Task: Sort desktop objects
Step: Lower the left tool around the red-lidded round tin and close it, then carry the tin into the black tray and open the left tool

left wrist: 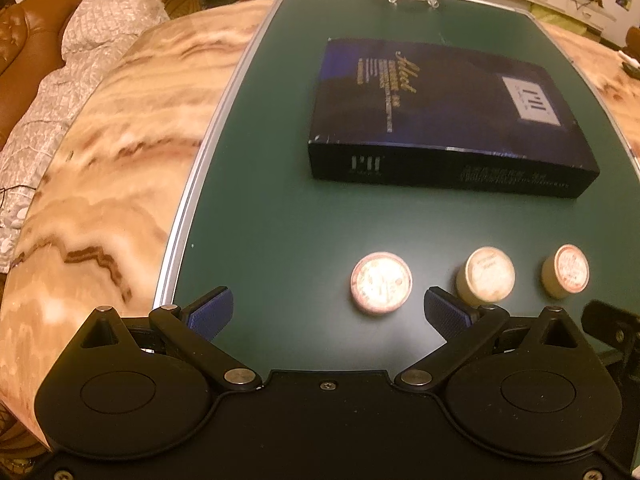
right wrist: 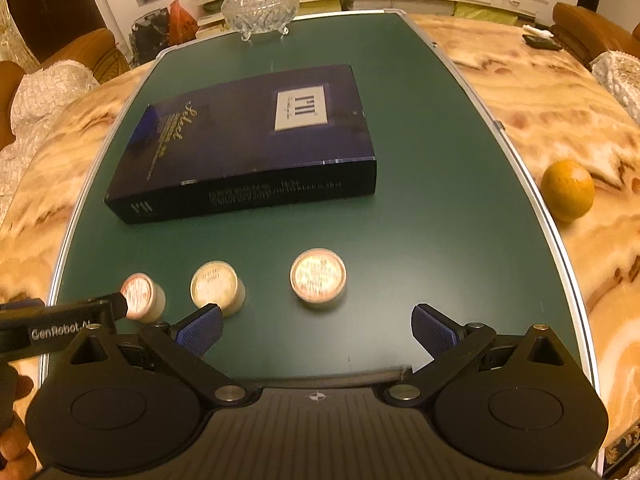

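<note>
Here, left gripper (left wrist: 328,314) agape, right gripper (right wrist: 318,326) agape

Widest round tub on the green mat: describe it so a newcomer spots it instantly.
Start at the green mat and find the dark blue box lying flat on it. On the near side of the box runs a row of three round tubs. Yours is the flat pink-rimmed tub standing apart at one end, wider and lower than the two cream ones.
</note>
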Demonstrator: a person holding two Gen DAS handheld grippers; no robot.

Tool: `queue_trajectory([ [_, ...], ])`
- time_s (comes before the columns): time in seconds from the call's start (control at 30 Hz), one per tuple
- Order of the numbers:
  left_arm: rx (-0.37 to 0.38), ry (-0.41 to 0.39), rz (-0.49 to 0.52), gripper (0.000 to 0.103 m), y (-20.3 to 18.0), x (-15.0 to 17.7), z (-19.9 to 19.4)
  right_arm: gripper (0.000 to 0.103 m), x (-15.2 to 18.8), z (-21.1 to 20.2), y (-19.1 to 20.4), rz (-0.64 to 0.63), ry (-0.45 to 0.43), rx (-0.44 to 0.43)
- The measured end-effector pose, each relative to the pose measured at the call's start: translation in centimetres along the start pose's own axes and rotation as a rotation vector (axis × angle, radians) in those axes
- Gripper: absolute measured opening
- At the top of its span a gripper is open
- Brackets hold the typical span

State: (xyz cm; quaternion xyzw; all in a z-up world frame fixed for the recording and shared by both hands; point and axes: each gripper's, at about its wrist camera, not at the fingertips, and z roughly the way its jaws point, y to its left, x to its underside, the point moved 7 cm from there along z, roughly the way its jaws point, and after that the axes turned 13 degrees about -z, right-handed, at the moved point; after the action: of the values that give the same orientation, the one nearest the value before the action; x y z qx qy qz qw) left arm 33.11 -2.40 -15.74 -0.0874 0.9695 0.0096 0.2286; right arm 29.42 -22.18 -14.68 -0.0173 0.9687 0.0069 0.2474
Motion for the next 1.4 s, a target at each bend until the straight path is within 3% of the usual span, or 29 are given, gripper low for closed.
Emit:
queue_trajectory([
  [0.53, 0.025, 0.018, -0.014, 0.102, -1.1, 0.1, 2.8, 0.103, 3.2, -0.4, 0.2, 0.018, 0.005, -0.012],
  [0.8, 0.037, 0.020, -0.005, 0.084, -1.7, 0.1, 4.0, 0.103, 3.7, -0.8, -0.3, 0.044, -0.020, -0.021],
  [0.97, 0.058, 0.023, -0.017, 0.065, -1.7, 0.2, 4.4, 0.103, 3.9, -0.8, -0.5, 0.044, -0.031, -0.006],
  [1.1, 0.065, 0.023, -0.017, 0.057, -1.7, 0.3, 4.4, 0.103, 4.0, -0.8, -0.5, 0.035, -0.034, -0.002],
  [1.23, 0.063, 0.027, -0.012, 0.041, -1.8, 0.3, 4.5, 0.103, 4.2, -0.7, -0.7, 0.038, -0.030, 0.001],
  [1.4, 0.051, 0.023, -0.002, 0.041, -1.7, 0.4, 4.2, 0.103, 4.4, -0.8, -1.0, 0.046, -0.030, 0.004],
])
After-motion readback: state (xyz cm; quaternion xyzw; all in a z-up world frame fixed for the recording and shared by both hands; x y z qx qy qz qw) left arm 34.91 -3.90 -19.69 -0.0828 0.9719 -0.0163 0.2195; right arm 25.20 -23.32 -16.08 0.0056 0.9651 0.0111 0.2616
